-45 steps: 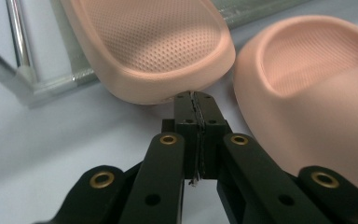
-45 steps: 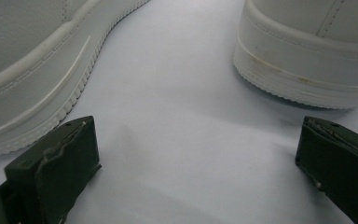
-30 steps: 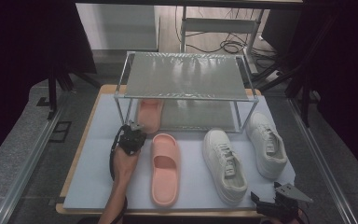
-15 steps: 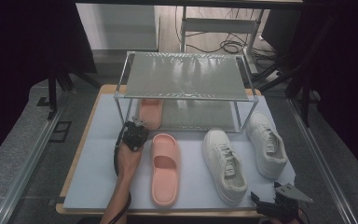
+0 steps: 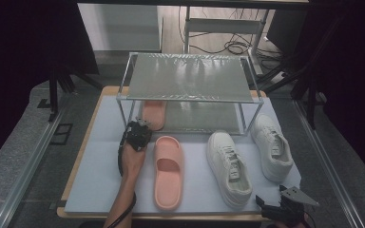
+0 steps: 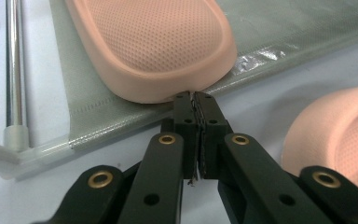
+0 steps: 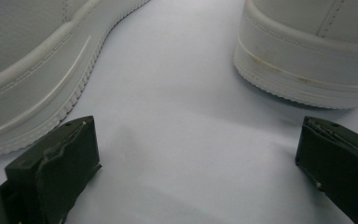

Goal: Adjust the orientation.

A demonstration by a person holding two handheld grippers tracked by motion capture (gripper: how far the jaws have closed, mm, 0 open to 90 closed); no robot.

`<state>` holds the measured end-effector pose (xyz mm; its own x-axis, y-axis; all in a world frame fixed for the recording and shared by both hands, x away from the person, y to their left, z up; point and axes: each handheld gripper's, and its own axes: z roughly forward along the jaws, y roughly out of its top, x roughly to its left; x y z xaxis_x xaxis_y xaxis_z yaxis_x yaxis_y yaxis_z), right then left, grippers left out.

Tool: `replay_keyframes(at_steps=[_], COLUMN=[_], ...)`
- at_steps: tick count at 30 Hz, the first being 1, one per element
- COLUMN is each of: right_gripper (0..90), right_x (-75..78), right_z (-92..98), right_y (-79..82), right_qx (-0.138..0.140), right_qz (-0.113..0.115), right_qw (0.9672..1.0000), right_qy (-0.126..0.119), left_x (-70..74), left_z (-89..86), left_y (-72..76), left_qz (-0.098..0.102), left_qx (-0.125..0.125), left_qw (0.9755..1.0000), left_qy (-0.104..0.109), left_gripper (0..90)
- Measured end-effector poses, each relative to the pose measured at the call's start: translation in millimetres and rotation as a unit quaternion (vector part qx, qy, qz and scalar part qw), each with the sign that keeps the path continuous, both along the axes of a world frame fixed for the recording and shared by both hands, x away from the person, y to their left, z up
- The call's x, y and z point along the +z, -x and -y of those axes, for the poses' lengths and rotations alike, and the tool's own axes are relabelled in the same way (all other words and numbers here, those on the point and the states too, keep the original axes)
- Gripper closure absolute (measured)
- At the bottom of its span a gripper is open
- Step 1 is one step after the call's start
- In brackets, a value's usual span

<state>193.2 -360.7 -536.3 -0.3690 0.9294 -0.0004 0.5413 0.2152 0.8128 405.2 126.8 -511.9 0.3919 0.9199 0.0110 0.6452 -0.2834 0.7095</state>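
**Closed left claw at the heel of the slipper on the rack**

In the high view the left claw (image 5: pixel 140 128) sits at the front left corner of the metal rack (image 5: pixel 187 76), at the end of a bare forearm that comes up from the bottom edge. Its jaws are pressed together with nothing between them; in the left gripper view the closed tips (image 6: pixel 195 100) meet the rounded end of a pink slipper (image 6: pixel 154 42). Whether they actually touch it or stop just short is hard to say, since the tips cover the contact spot. That slipper lies on the rack's lower shelf (image 6: pixel 284 28), its end reaching the shelf's front edge.

The second pink slipper (image 5: pixel 168 171) lies on the counter (image 5: pixel 95 175) just to the right of the forearm, in front of the rack.

Two white sneakers stand on the counter to the right: one (image 5: pixel 229 168) beside the loose slipper, the other (image 5: pixel 272 147) nearer the rack's right leg.

The right claw (image 5: pixel 285 206) rests low at the front right edge of the counter, near the first sneaker's heel. Its jaws stand wide apart and empty, with bare counter between them and the two sneakers' soles beyond.
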Motion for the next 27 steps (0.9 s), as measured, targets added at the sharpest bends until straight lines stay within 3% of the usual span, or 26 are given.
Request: replay_keyframes(at_steps=[18,27], right_gripper=[0.0,0.0], right_x=[0.0,-0.1], right_z=[0.0,0.1], right_y=[0.0,0.1], right_qx=[0.000,0.000], right_qz=[0.000,0.001], right_qw=[1.0000,1.0000], right_qy=[0.000,0.000], left_x=[-1.9,6.1], left_z=[2.3,-2.6], left_y=[-8.5,0.0], left_qz=[-0.001,0.011], left_qx=[0.009,0.015], left_qw=[1.0000,0.9998], left_qy=[0.003,0.009], left_gripper=[88.4,85.6])
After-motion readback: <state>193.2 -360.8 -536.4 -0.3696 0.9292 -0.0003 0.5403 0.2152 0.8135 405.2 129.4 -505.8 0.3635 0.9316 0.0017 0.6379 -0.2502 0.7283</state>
